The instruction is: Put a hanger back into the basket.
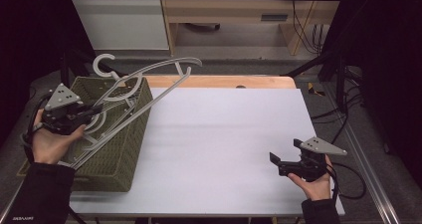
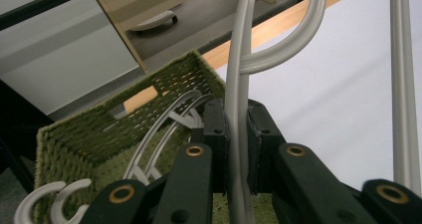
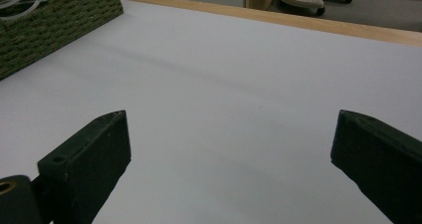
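Note:
A green woven basket (image 1: 130, 149) stands at the table's left edge with several grey plastic hangers in it. My left gripper (image 1: 88, 115) hovers over the basket, shut on one grey hanger (image 1: 158, 67) that is lifted and reaches up and right past the basket rim. In the left gripper view the hanger's bar (image 2: 238, 134) is pinched between the black pads (image 2: 219, 149), with other hangers (image 2: 164, 129) lying below in the basket (image 2: 74, 134). My right gripper (image 1: 284, 158) rests low at the table's right front, open, with nothing between its fingers (image 3: 94, 154).
A white table top (image 1: 224, 134) spreads between the two grippers, with a wooden strip (image 1: 224, 81) along its far edge. The basket's corner (image 3: 59, 20) stands at the far left in the right gripper view. Cables (image 1: 348, 114) and a dark frame lie off the right side.

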`<state>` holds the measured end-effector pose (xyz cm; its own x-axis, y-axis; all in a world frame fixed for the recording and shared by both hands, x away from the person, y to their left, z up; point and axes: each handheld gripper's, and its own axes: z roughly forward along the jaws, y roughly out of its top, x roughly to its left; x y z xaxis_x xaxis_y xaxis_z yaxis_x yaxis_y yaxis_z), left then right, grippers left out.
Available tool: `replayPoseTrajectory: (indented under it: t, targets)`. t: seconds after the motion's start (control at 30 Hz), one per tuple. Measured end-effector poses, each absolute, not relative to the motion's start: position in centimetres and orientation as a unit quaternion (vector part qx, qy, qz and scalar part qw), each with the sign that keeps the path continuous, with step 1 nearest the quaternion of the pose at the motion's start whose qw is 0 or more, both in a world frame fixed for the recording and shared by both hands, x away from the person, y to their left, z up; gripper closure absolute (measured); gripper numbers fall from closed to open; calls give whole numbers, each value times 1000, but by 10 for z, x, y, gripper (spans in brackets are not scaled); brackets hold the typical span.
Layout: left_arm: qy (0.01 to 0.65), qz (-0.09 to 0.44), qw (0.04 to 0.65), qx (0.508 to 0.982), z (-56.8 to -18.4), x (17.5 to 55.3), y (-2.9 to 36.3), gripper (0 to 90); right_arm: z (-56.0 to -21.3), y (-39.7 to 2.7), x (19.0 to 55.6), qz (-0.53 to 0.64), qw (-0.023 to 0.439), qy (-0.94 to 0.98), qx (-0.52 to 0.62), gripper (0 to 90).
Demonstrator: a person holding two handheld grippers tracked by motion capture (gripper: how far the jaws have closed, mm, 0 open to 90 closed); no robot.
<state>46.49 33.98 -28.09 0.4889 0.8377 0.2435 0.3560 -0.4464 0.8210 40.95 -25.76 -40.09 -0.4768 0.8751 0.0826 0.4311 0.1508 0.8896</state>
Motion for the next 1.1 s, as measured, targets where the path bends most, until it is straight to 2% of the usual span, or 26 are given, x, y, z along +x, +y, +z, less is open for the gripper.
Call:
replayPoseTrajectory:
  t: [0.43, 1.1]
  targets:
    - [414, 349, 336, 771, -288, 472, 378, 814, -401, -256, 410, 467, 233, 722, 454, 26]
    - [464, 353, 290, 759, -325, 483, 422, 815, -403, -253, 412, 461, 233, 728, 450, 25]
